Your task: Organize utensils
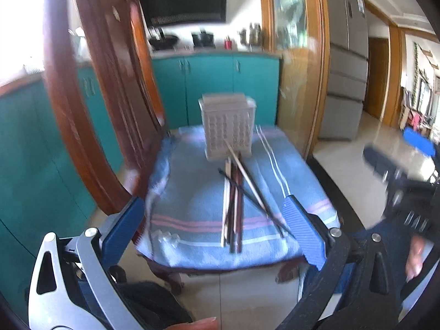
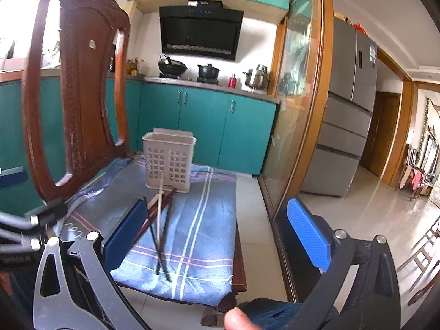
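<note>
Not started, by the look: chopsticks (image 1: 233,206) lie piled on the towel-covered chair seat (image 2: 203,247), touching the empty basket (image 2: 169,162). Left gripper (image 1: 214,231) and right gripper (image 2: 217,233) fingers wide, empty.

Cloth (image 1: 192,209) covers the chair seat; the utensil basket (image 1: 227,126) stands upright on it toward the far edge, and the chopsticks (image 1: 236,203) lie in a loose crossed pile in front of the basket, far ends touching its base. Chair back (image 2: 79,96) rises left of the seat. My left gripper (image 1: 217,231) and right gripper (image 2: 220,236) hang near the seat's front edge, both spread wide; kitchen cabinets (image 2: 206,126) stand behind.
</note>
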### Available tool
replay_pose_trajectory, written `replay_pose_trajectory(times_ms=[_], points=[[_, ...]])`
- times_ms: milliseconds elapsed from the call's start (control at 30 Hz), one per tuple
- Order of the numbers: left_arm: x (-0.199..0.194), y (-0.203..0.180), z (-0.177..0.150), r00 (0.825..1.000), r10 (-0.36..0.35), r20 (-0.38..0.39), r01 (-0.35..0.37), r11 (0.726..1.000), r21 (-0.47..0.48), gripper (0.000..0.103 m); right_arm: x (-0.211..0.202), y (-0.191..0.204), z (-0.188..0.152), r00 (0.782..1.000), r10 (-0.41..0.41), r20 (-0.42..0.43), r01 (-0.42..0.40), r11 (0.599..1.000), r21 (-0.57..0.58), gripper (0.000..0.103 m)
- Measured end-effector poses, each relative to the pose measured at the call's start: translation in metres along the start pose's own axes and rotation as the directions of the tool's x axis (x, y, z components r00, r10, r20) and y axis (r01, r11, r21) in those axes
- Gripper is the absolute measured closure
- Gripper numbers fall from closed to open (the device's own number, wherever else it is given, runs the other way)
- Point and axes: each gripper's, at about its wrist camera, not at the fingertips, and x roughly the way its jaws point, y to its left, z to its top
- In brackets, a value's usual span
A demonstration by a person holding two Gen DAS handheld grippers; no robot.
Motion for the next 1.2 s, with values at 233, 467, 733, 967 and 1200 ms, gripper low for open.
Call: replay_pose_trajectory(times_ms=[233,467,733,967,1200], points=[[0.091,0.006,0.004,0.981,-0.099,-0.168,0.105,0.994,0.028,0.003,0.107,-0.013,0.005,0.953,0.223,-0.204,-0.207,0.974,0.096,0.016],[0.22,0.016,0.03,0.934,-0.142,-0.327,0.164,0.986,0.041,0.018,0.271,0.014,0.018,0.791,0.466,-0.397,-0.379,0.882,0.28,0.072],[0.244,0.013,0.015,0.895,-0.258,-0.364,0.278,0.961,0.002,0.019,0.367,0.072,0.008,0.641,0.552,-0.533,-0.451,0.833,0.321,0.074],[0.251,0.022,0.012,0.896,-0.269,-0.353,0.275,0.961,-0.034,0.017,0.369,0.066,-0.009,0.533,0.628,-0.567,-0.44,0.778,0.448,0.095],[0.26,0.028,0.013,0.879,-0.305,-0.367,0.283,0.952,-0.113,0.016,0.346,0.026,-0.016,0.587,0.569,-0.576,-0.376,0.822,0.429,0.094]])
